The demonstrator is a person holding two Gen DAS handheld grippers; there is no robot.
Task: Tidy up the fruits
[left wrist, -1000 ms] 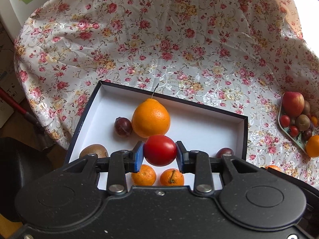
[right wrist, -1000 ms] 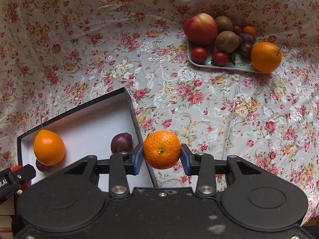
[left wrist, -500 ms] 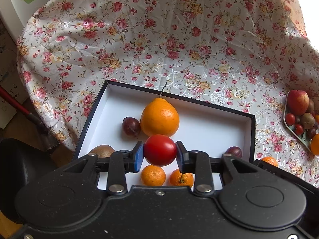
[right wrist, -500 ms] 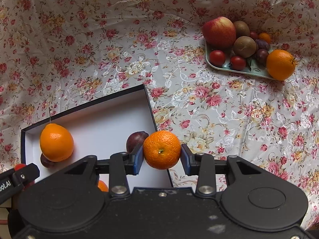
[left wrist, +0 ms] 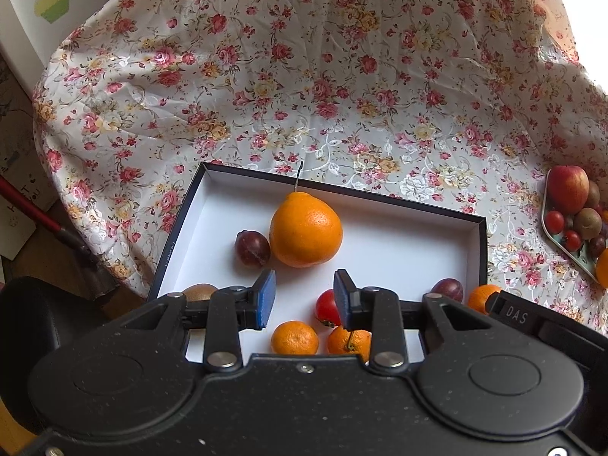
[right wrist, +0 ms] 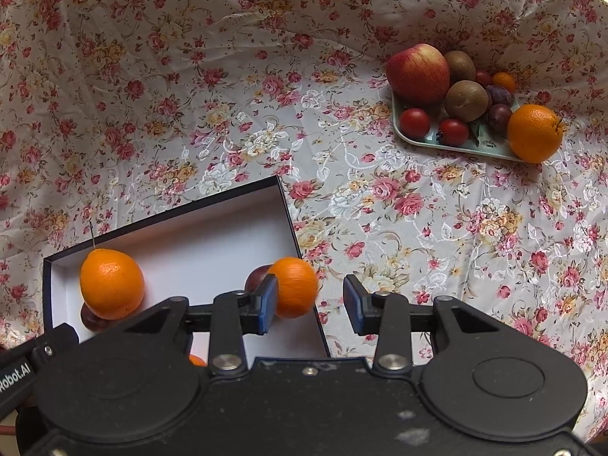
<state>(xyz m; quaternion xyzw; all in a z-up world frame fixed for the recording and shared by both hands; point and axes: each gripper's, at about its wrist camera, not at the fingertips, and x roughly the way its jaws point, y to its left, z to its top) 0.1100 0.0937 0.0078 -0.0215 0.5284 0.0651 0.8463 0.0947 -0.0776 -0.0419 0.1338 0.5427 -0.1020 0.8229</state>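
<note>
Mandarin (right wrist: 295,287) against left pad, tongs (right wrist: 309,304) apart

Both claws have opened: the left claw (left wrist: 304,298) dropped its tomato (left wrist: 327,307), the right claw (right wrist: 309,304) its mandarin (right wrist: 295,287).

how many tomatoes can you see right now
3: one tomato in the box just beyond the left gripper, and two tomatoes on the tray's near edge. Others may be hidden.
</note>
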